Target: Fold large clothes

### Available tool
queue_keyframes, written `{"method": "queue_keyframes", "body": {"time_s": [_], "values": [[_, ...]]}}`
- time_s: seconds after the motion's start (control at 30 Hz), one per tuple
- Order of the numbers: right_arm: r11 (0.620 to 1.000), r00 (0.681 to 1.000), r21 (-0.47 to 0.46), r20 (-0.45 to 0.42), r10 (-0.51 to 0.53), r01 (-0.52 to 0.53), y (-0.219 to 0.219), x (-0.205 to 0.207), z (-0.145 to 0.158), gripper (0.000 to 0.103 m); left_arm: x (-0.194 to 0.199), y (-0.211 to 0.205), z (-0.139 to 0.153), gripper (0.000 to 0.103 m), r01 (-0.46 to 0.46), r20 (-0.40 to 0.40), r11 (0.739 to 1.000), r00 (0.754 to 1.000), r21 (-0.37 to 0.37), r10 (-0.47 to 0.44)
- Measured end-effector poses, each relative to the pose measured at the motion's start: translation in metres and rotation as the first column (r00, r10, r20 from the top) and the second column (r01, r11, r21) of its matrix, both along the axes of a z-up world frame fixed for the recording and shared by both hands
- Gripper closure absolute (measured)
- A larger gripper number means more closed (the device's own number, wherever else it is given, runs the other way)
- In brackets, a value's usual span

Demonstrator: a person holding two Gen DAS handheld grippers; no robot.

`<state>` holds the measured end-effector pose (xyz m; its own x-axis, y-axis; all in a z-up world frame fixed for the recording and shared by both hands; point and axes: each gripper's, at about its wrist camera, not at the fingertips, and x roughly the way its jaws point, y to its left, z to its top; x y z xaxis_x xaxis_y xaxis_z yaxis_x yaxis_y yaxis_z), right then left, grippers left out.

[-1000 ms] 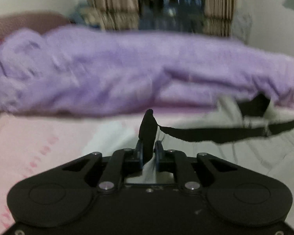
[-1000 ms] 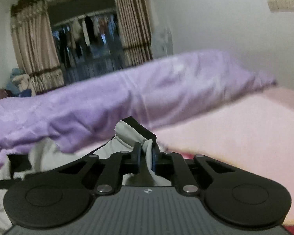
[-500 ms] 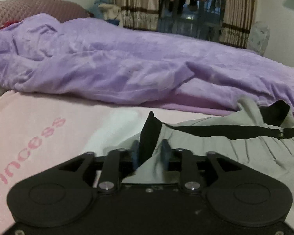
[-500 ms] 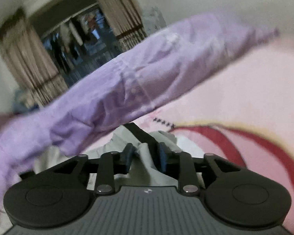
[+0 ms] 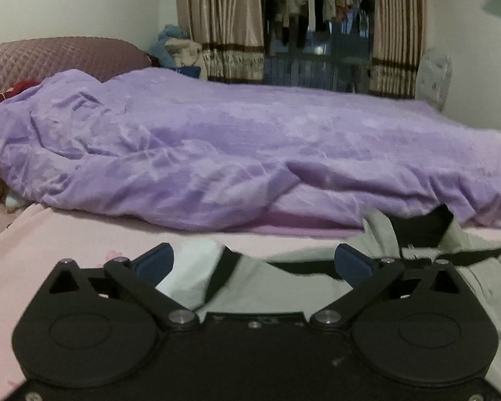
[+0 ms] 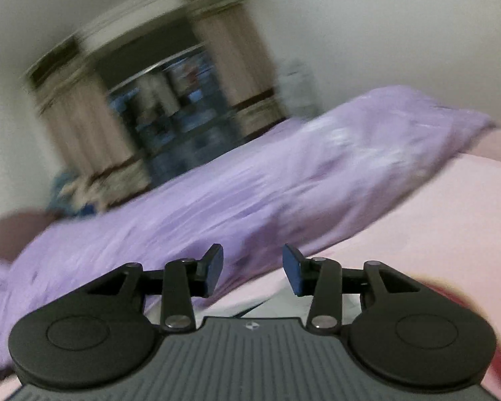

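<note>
The right gripper point(image 6: 253, 269) has its jaws spread, empty, above a pink bed sheet point(image 6: 434, 230), near a purple blanket point(image 6: 217, 207).

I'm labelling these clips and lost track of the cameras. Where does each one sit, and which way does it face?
Left wrist: on the left gripper, low over the pink sheet, facing the purple blanket and curtained window; its open fingers frame the grey garment.
Right wrist: on the right gripper, tilted, blurred, facing the same blanket; open fingers, nothing between them.
Shared: blanket, pink sheet, curtains.
</note>
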<state>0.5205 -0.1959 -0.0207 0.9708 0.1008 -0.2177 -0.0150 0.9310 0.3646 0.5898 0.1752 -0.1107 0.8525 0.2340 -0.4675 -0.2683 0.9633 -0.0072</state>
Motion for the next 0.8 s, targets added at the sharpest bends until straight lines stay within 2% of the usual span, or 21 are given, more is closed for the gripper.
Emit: {"method": "queue_keyframes", "body": {"time_s": [0.13, 0.2, 0.23, 0.27, 0.3, 0.4, 0.47, 0.63, 0.8], "values": [[0.977, 0.992, -0.178, -0.046, 0.115, -0.121, 0.067, -0.001, -0.011, 0.053, 0.011, -0.022, -0.013, 0.000, 0.060, -0.054, 0.998, 0.997, 0.033, -0.058], [0.963, 0.985, -0.211, -0.073, 0.155, -0.167, 0.091, -0.003, -0.019, 0.053, 0.016, -0.028, -0.021, 0.000, 0.072, -0.069, 0.997, 0.995, 0.016, -0.071], [0.954, 0.978, -0.221, -0.096, 0.187, -0.204, 0.103, -0.003, -0.026, 0.057, 0.016, -0.031, -0.024, 0.000, 0.087, -0.068, 0.996, 0.994, -0.004, -0.087], [0.942, 0.968, -0.234, -0.130, 0.216, -0.241, 0.114, -0.003, -0.031, 0.068, 0.016, -0.035, -0.028, 0.000, 0.105, -0.064, 0.994, 0.992, -0.023, -0.106], [0.926, 0.955, -0.248, -0.164, 0.249, -0.284, 0.124, -0.001, -0.038, 0.070, 0.017, -0.039, -0.035, 0.000, 0.115, -0.068, 0.993, 0.991, -0.028, -0.117], [0.903, 0.947, -0.301, -0.198, 0.254, -0.306, 0.140, -0.005, -0.054, 0.070, 0.027, -0.044, -0.056, 0.000, 0.098, -0.130, 0.995, 0.987, 0.004, -0.096], [0.899, 0.942, -0.310, -0.230, 0.244, -0.309, 0.145, -0.007, -0.064, 0.068, 0.033, -0.044, -0.068, 0.000, 0.096, -0.150, 0.995, 0.984, 0.004, -0.095], [0.913, 0.925, -0.230, -0.262, 0.275, -0.337, 0.136, -0.001, -0.064, 0.066, 0.035, -0.051, -0.073, 0.000, 0.095, -0.152, 0.995, 0.984, 0.038, -0.088], [0.895, 0.920, -0.268, -0.267, 0.286, -0.356, 0.141, 0.000, -0.072, 0.052, 0.036, -0.048, -0.072, 0.000, 0.093, -0.151, 0.995, 0.985, 0.039, -0.086]]}}
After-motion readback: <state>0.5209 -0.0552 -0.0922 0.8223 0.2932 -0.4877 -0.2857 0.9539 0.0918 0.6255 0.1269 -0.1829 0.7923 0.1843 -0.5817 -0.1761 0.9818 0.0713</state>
